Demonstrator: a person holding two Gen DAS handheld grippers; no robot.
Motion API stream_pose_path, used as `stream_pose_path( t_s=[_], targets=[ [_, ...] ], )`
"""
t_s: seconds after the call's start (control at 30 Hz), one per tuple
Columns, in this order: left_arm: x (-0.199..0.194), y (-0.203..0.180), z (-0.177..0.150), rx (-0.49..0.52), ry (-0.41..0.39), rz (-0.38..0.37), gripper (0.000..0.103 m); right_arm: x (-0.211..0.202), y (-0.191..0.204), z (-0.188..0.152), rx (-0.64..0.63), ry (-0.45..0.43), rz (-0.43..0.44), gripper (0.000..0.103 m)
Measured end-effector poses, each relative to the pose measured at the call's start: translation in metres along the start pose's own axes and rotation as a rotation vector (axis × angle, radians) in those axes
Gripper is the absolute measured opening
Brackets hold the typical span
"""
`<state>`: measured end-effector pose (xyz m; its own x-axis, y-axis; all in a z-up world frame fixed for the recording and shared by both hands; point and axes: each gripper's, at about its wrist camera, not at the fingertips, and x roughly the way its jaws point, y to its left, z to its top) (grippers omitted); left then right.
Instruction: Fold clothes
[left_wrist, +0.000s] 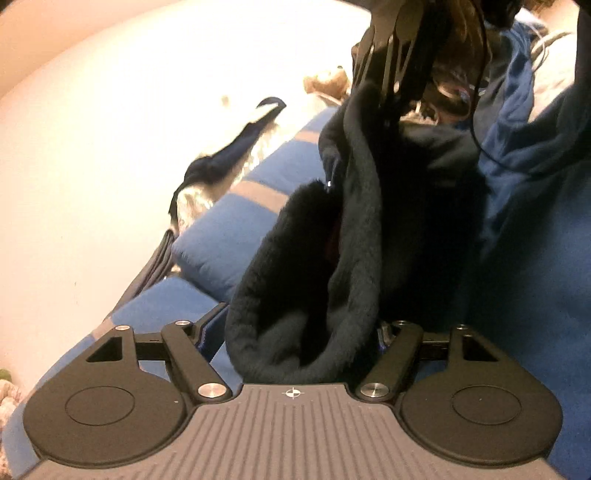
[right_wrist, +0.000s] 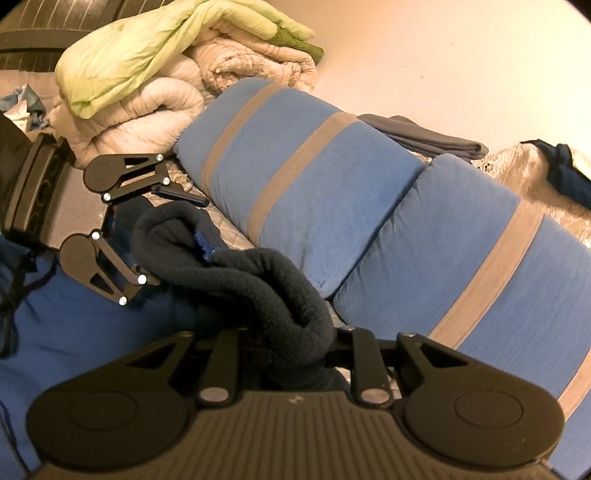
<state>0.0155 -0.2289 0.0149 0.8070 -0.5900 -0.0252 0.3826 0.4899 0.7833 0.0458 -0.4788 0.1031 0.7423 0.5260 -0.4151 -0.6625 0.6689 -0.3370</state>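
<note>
A dark navy fleece garment (left_wrist: 354, 236) hangs bunched between both grippers. In the left wrist view its thick rolled hem fills the space between my left gripper's (left_wrist: 303, 332) fingers and hides their tips. Its upper end runs up to my right gripper (left_wrist: 389, 99), which is clamped on it. In the right wrist view the same fleece garment (right_wrist: 258, 277) stretches as a thick roll from my right gripper (right_wrist: 295, 350) at the bottom to my left gripper (right_wrist: 173, 229) at the left. One left finger (right_wrist: 181, 195) lies over the roll. Both grippers are shut on the fleece.
Two blue pillows with grey stripes (right_wrist: 325, 184) lie across the bed behind the garment. A beige and green quilt (right_wrist: 155, 74) is piled at the back left. Folded grey cloth (right_wrist: 432, 140) and a dark blue garment (right_wrist: 569, 173) lie at the right. Blue fabric (right_wrist: 85, 332) is close at left.
</note>
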Motion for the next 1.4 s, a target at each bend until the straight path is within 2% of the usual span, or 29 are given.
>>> stream_pose_path(
  t_s=[0.27,0.37,0.43,0.57,0.8,1.07,1.23,1.4],
  targets=[
    [0.003,0.030,0.000,-0.227,0.020,-0.060,0.063,-0.001,-0.015,-0.002,0.074,-0.009,0.035,0.022],
    [0.005,0.040,0.001,-0.305,0.031,-0.089,0.051,-0.001,-0.020,-0.002,0.097,-0.013,0.039,0.022],
    [0.008,0.048,0.001,-0.385,0.046,-0.120,0.040,0.000,-0.025,-0.003,0.126,-0.016,0.039,0.022],
    [0.015,0.062,0.006,-0.486,0.095,-0.163,0.032,0.004,-0.035,-0.006,0.191,-0.017,0.038,0.022],
    [0.047,0.086,0.022,-0.486,0.283,-0.147,0.026,0.027,-0.049,-0.002,0.293,0.006,0.024,0.022],
    [0.086,0.110,0.029,-0.408,0.379,-0.134,0.025,0.072,-0.067,0.015,0.320,0.054,-0.067,0.022],
    [0.116,0.115,0.019,-0.418,0.467,-0.122,0.025,0.099,-0.078,0.025,0.336,0.084,-0.125,0.022],
    [0.142,0.112,0.003,-0.460,0.550,-0.116,0.025,0.130,-0.083,0.020,0.367,0.129,-0.152,0.022]
  ],
)
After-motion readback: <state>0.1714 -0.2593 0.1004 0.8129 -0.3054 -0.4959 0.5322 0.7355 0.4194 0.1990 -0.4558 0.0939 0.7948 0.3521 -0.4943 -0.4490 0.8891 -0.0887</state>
